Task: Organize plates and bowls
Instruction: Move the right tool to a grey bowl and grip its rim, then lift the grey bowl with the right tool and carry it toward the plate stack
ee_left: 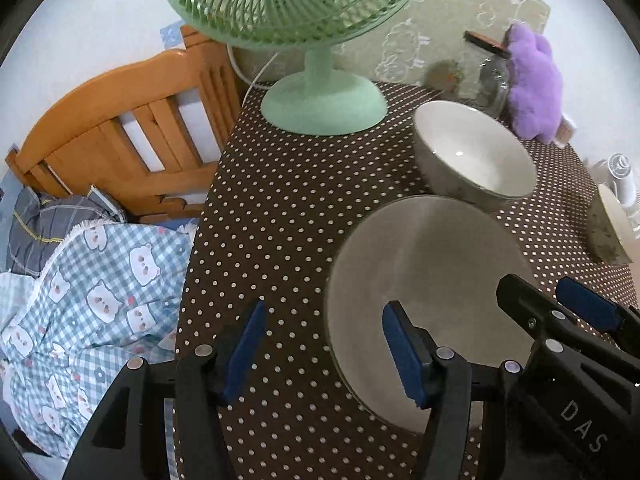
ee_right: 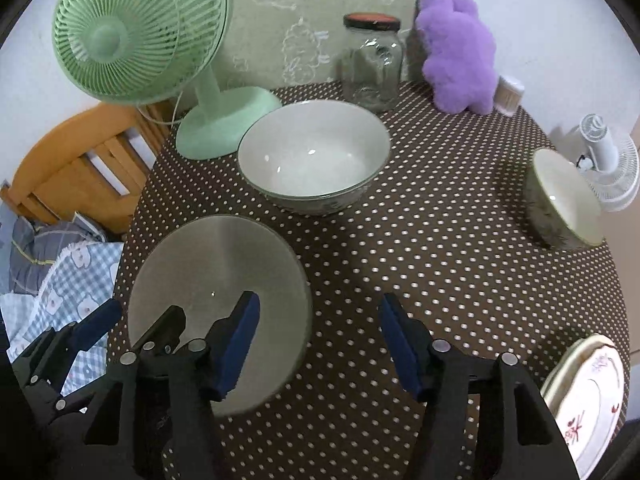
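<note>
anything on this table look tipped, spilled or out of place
One thing stands out: the small bowl near the table's right edge appears tipped on its side, its opening facing sideways, unlike the large bowl, which sits upright. The grey plate lies flat, and the floral plate reaches the table's edge. No spills or breakage are visible.

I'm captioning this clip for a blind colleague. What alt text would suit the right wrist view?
The open right gripper hangs empty over a brown polka-dot table, beside a plain grey plate, with the left gripper at that plate's left edge. Behind stand a large white bowl, a green fan, a glass jar and a purple plush toy; a small bowl and floral plate sit right.
</note>
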